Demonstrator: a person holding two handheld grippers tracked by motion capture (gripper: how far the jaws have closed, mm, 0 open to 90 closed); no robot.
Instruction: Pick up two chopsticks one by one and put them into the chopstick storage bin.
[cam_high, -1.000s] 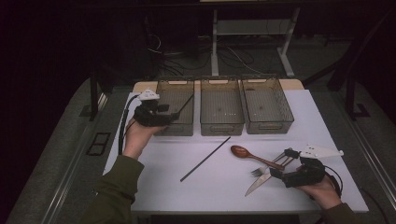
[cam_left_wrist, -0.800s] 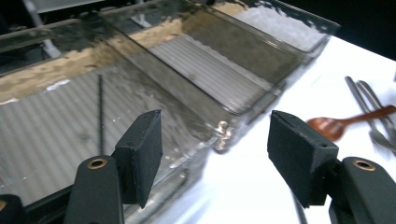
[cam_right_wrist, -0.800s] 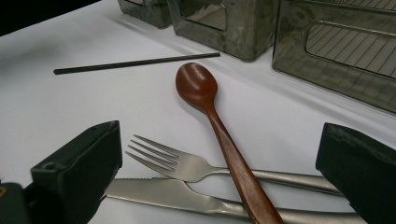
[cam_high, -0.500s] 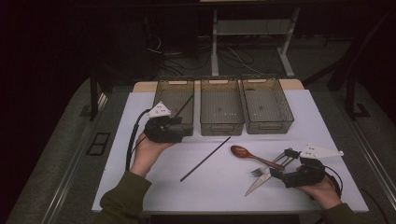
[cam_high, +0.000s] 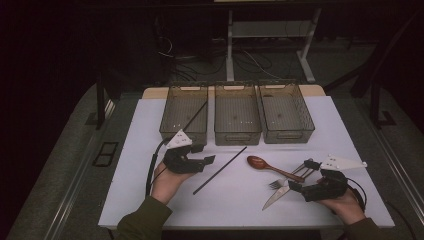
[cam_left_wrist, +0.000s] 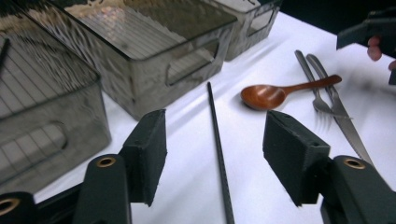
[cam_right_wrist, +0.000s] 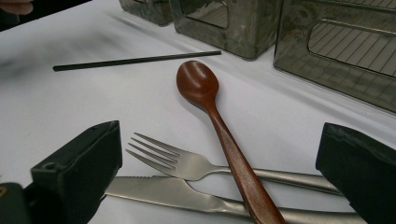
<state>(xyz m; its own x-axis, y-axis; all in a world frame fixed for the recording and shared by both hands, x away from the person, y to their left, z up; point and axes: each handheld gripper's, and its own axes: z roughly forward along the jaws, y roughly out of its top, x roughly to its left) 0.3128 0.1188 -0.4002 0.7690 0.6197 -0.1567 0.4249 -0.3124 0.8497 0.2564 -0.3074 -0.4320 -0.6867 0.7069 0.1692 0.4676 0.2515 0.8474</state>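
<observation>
Left gripper (cam_high: 209, 159) now down from the left bin (cam_high: 184, 113) toward the black chopstick (cam_high: 220, 170), fingers slightly narrower, nothing gripped.

No readable text

No letters, numbers, brands or signs can be made out on anything in the high view or the two gripper views.
</observation>
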